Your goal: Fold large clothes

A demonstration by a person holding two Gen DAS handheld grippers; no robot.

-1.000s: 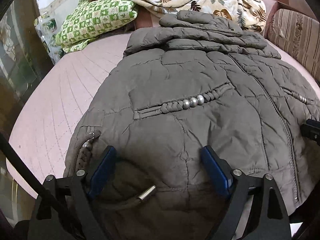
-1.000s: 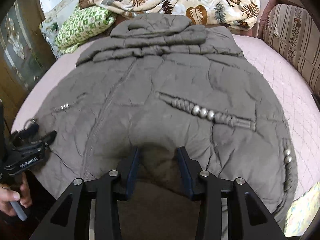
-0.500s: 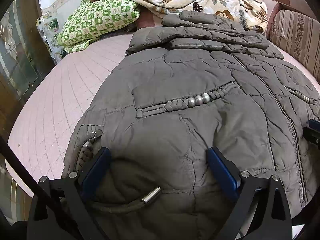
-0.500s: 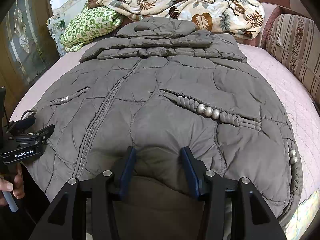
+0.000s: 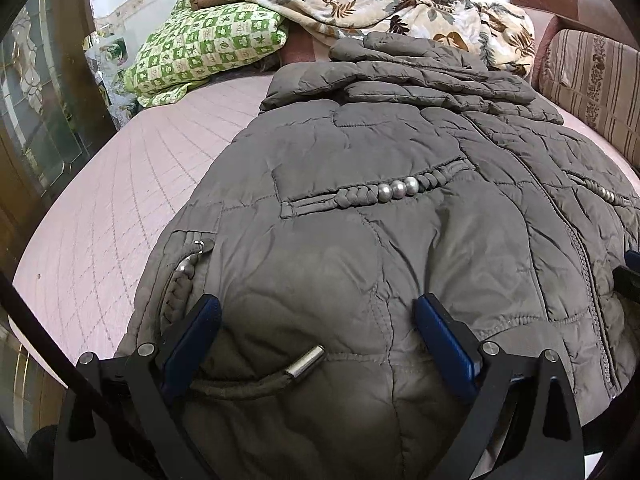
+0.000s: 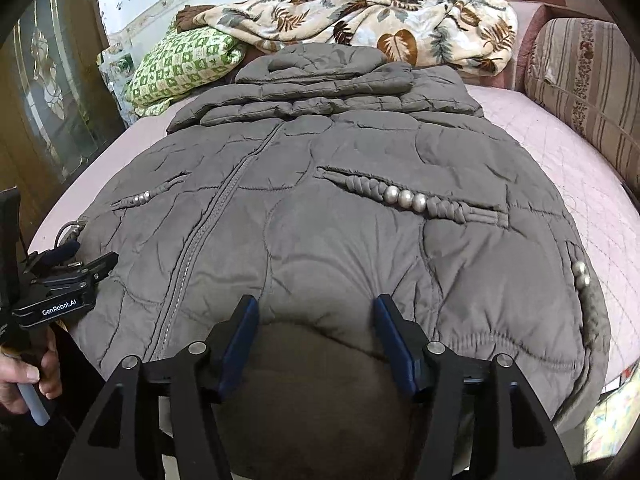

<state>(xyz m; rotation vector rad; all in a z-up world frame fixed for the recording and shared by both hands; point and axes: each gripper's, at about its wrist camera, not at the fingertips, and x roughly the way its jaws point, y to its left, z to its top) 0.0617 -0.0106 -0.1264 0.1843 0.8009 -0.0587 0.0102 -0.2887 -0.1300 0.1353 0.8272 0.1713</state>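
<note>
A large grey quilted jacket (image 5: 400, 184) lies front up on the pink bed, hood at the far end, sleeves folded across the chest; it also shows in the right wrist view (image 6: 340, 184). My left gripper (image 5: 316, 312) is open, its blue pads straddling the hem at the jacket's left corner beside a drawcord with a metal tip (image 5: 306, 364). My right gripper (image 6: 316, 312) is open over the hem right of the zipper (image 6: 200, 236). The left gripper also shows in the right wrist view (image 6: 96, 264), at the hem's left edge.
The pink quilted bedspread (image 5: 120, 200) extends left of the jacket. A green checked pillow (image 5: 208, 52) and a leaf-print blanket (image 5: 400, 4) lie at the head. A striped cushion (image 6: 592, 92) stands on the right. A wooden glass-panelled door (image 6: 52, 92) is on the left.
Both grippers have shifted slightly along the hem. The right gripper's jaws have opened wider. The jacket has not moved.
</note>
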